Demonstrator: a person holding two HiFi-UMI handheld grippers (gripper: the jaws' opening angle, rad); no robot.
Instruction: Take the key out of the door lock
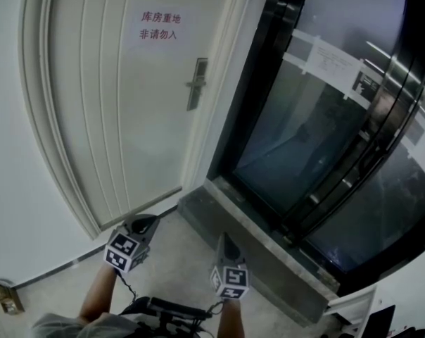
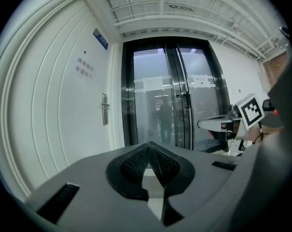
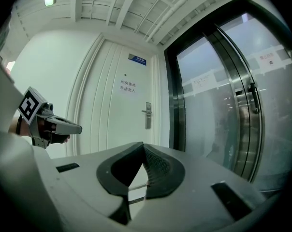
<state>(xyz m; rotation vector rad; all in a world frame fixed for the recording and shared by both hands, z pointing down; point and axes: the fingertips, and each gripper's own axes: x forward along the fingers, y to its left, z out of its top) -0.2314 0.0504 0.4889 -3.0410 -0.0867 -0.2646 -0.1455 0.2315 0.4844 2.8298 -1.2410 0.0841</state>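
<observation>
Head view shows the door lock [image 1: 197,83] with its lever handle at the right edge of a white door [image 1: 114,132], any key there too small to make out. Well apart from it, low over the floor [image 1: 188,263], the left gripper [image 1: 148,224] and right gripper [image 1: 225,243] hang side by side, each with fingers closed together on nothing; glass doors [image 1: 318,139] stand just right of the door
</observation>
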